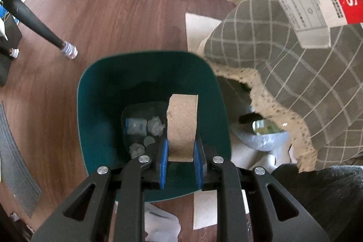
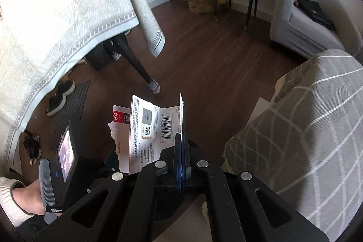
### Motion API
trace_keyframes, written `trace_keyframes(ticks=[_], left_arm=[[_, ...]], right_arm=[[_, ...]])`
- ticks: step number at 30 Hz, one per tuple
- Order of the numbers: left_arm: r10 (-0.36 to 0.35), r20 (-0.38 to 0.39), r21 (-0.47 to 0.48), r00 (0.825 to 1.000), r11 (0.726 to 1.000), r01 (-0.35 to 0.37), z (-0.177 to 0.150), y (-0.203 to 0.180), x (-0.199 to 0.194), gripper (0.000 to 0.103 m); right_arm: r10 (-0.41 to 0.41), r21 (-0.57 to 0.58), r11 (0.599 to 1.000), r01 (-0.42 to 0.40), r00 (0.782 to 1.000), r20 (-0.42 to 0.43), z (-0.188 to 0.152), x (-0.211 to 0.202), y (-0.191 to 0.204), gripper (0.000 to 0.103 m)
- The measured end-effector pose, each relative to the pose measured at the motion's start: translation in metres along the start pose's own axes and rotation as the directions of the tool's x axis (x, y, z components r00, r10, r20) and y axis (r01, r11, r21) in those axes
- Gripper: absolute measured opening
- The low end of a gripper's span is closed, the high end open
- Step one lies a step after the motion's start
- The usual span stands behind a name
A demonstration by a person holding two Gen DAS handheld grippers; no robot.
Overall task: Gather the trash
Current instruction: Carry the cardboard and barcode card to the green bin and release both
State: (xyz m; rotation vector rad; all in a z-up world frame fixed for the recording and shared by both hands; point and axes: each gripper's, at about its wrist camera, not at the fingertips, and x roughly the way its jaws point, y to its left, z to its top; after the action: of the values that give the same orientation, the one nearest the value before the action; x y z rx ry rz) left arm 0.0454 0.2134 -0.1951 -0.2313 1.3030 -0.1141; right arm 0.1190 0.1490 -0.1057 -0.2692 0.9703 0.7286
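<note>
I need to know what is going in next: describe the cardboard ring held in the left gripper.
The cardboard ring is a short, plain brown tube with a matte, fibrous surface, like the empty core of a tape roll. It stands on edge, so mostly its outer band shows. The left gripper is shut on it, one blue pad pressing each side of its lower part. It hangs over the open green bin, above crumpled scraps lying at the bottom.

Cardboard roll above green bin
</note>
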Motion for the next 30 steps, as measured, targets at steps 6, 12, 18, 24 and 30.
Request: trace_keyframes(ticks=[6, 12, 18, 24, 30], left_arm=[[0.046, -0.081, -0.018, 0.996, 0.999, -0.047, -0.013, 0.014, 0.017, 0.022], [0.051, -0.051, -0.034, 0.997, 0.998, -0.053, -0.013, 0.024, 0.004, 0.042], [0.039, 0.051, -0.042, 0.998, 0.998, -0.037, -0.004, 0.024, -0.030, 0.047], [0.028, 0.165, -0.050, 0.986, 0.999, -0.020, 0.007, 0.018, -0.068, 0.044], [0.020, 0.257, -0.054, 0.966, 0.999, -0.006, 0.014, 0.012, -0.101, 0.032]], right_arm=[[-0.005, -0.021, 1.000, 0.004, 0.998, -0.062, -0.006, 0.026, 0.009, 0.000], [-0.004, -0.021, 1.000, 0.001, 0.992, -0.128, -0.013, 0.052, 0.013, 0.000], [-0.006, -0.047, 0.999, -0.002, 0.983, -0.182, -0.021, 0.074, 0.024, 0.000], [-0.016, -0.058, 0.998, 0.003, 0.976, -0.217, -0.027, 0.089, 0.027, 0.000], [-0.016, -0.048, 0.999, 0.003, 0.964, -0.264, -0.036, 0.107, 0.023, 0.000]])
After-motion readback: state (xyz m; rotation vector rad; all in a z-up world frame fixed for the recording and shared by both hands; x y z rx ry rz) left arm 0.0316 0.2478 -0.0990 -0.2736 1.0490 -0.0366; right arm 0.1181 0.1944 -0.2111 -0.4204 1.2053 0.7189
